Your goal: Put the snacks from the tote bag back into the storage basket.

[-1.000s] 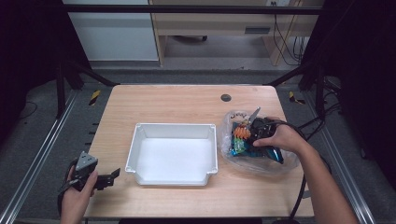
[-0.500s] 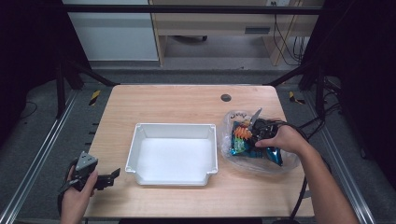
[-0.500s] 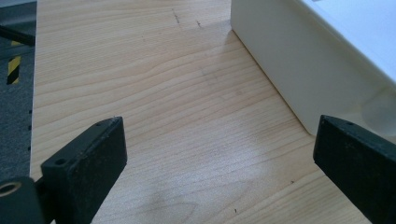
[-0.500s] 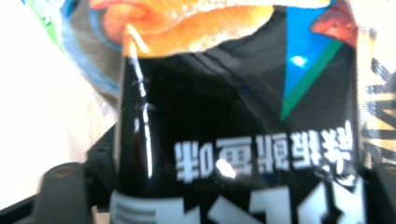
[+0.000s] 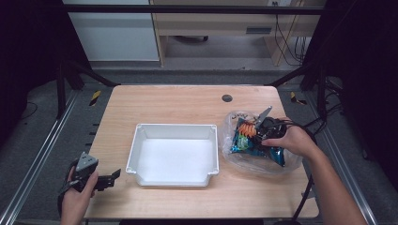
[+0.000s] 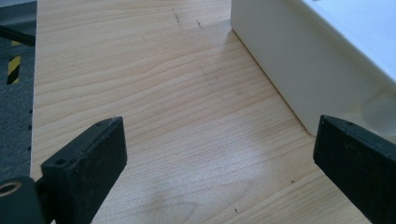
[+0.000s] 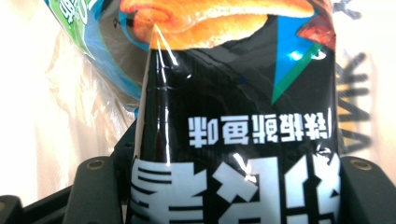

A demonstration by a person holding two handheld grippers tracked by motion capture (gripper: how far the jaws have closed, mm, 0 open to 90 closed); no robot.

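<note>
Right tongs sit inside a clear plastic bag at the right side of the surface, mostly covered by the right hand; from above only the dark body and one grey plate corner can be made out. In the right gripper view the jaws stand on either side of a black snack packet with white print, pressed against its sides, so the tongs are pinching that packet; its lower end is cut off by the frame. A second packet, green and blue, lies beyond it to the upper left, partly hidden. The number of packets in the bag cannot be counted from above; at least two. Left tongs rest at the near left edge of the surface, held by the left hand, jaws spread wide with nothing between them. One white tray, nothing in it, stands just to the right of the left tongs, its corner close to the right jaw in the left gripper view. Bare wood lies ahead of the left tongs. One dark round hole sits beyond the right tongs.
</note>
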